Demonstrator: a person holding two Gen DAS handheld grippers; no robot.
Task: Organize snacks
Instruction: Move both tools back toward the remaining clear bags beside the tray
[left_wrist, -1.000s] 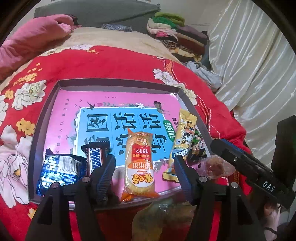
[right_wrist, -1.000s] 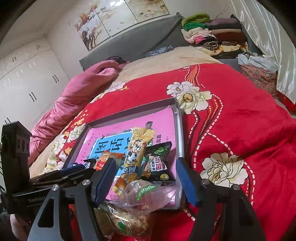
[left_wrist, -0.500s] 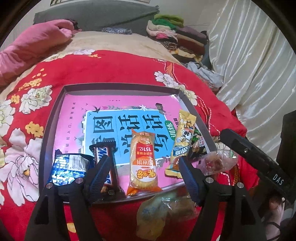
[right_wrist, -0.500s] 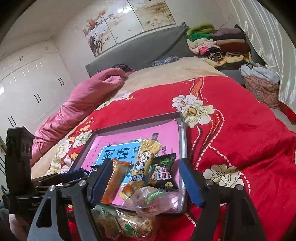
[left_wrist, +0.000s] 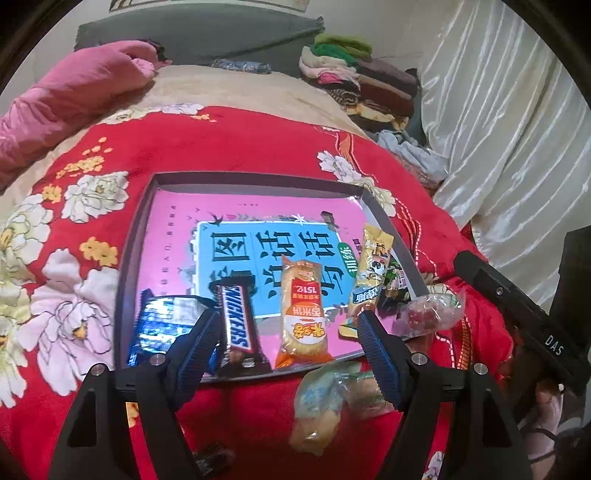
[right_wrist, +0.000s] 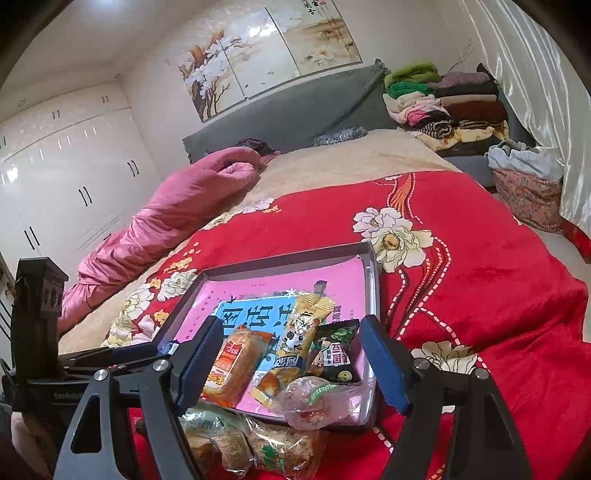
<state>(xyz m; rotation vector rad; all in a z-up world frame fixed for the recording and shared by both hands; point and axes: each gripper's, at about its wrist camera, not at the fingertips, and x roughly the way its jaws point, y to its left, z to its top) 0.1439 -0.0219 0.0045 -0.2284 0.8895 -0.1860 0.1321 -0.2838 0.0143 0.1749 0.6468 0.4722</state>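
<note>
A grey tray (left_wrist: 258, 180) with a pink and blue printed floor lies on the red flowered blanket. Along its near edge lie a blue packet (left_wrist: 162, 326), a Snickers bar (left_wrist: 238, 325), an orange cracker pack (left_wrist: 303, 317), a yellow pack (left_wrist: 371, 273) and a dark green pack (left_wrist: 397, 284). A clear bag with a red sweet (left_wrist: 432, 314) rests on the tray's near right corner. Clear pastry bags (left_wrist: 332, 398) lie on the blanket in front. My left gripper (left_wrist: 287, 314) hovers open above the orange pack, holding nothing. My right gripper (right_wrist: 291, 321) hovers over the yellow pack (right_wrist: 295, 347), its jaws opening and empty.
A pink quilt (right_wrist: 173, 206) lies along the bed's left side. Folded clothes (right_wrist: 443, 103) are stacked at the head, by a white curtain (left_wrist: 498, 129). White wardrobes (right_wrist: 74, 177) stand at the left. The red blanket (right_wrist: 480, 277) stretches right of the tray.
Both grippers have drawn back and up from the tray, and their jaws have widened. The snacks lie where they were; more of the pastry bags shows in front.
</note>
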